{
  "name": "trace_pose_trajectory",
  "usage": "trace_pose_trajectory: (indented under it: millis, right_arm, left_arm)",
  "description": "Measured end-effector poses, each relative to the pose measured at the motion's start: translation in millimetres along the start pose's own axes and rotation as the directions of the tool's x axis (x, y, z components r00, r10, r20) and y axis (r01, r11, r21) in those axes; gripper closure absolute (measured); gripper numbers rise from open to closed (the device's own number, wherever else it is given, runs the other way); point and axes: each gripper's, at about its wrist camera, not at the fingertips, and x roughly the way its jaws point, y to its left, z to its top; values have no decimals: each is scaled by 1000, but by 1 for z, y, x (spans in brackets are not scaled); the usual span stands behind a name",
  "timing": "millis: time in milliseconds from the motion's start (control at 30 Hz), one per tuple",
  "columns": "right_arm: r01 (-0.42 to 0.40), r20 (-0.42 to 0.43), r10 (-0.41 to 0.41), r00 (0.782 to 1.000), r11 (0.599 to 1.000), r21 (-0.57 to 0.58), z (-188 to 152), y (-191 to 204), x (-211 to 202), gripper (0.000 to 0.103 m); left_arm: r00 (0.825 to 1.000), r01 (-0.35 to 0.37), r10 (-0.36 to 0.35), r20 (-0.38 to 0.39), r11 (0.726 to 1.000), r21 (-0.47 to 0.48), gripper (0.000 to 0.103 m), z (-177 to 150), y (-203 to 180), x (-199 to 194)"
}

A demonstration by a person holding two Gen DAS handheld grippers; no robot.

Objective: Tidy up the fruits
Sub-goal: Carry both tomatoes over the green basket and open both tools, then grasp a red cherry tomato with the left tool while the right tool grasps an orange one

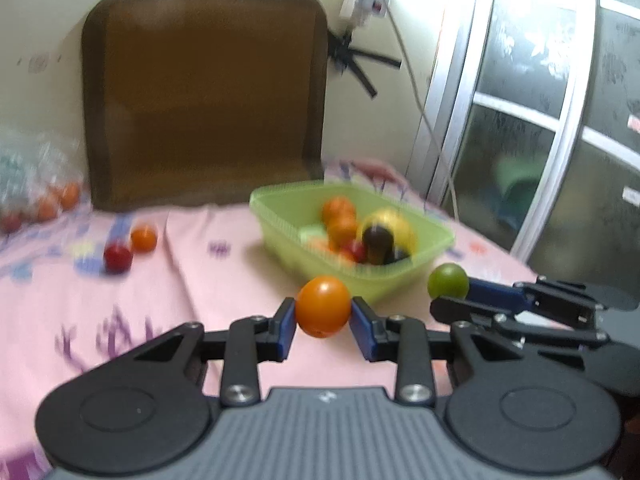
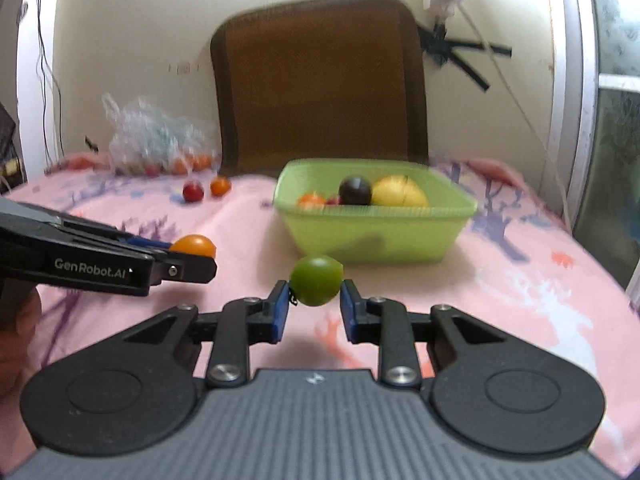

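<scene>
The orange fruit (image 1: 323, 306) is clamped between the blue pads of the left gripper (image 1: 323, 316), above the pink cloth (image 1: 200, 280), just short of the green basket's (image 1: 280, 216) near side. Beside it the right gripper (image 2: 315, 294) squeezes a green fruit (image 2: 316, 280), also in front of the basket. Inside the basket lie a yellow fruit (image 2: 400, 192), a dark fruit (image 2: 355, 190) and several orange ones. Toward the cloth's far left edge, 1 red fruit (image 1: 118, 258) and 1 small orange fruit (image 1: 143, 239) rest just beside each other, near a clear plastic bag (image 2: 152, 136).
</scene>
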Motion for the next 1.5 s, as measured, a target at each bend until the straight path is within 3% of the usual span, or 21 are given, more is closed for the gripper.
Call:
trace_pose_trajectory:
  millis: [267,433,500,667,833,967,1133,1300,1500]
  right_arm:
    - [6,73,-4,997,999,-33,33,-11,35,73]
    - [10,56,-7,998,999,-48,37,-16,63,71]
    - [14,80,-8,997,998,-69,38,-14,69,69]
    - [44,109,-37,993,997,-64,40,-15,77,59]
    - [57,144,-50,988,997,-42,39,-18,69,59]
    - [53,172,-47,984,998,-28,41,-16,60,59]
    - [15,182,-9,983,999,-33,45,-2,52,59]
    - [-81,134,89,987,995,-61,51,24,61,60]
    - [-117,71,120,990,992,-51,60,43,82,60]
  left_arm:
    - [998,54,-54,-38,998,11,73,62,6,63]
    - [994,61,-62,-89,998,-13,72,72,10,105]
    - [993,54,-56,-106,998,-21,67,75,14,117]
    - [996,37,-42,-76,997,-62,64,81,28,116]
    - [1000,-6,7,12,991,-137,64,86,60,76]
    - [993,-90,105,62,974,-206,64,80,100,35]
    - [972,-218,234,29,939,-266,64,59,141,8]
    - [959,-280,281,-18,942,-186,64,37,139,22]
    - [949,-310,304,-80,948,-72,64,32,128,67]
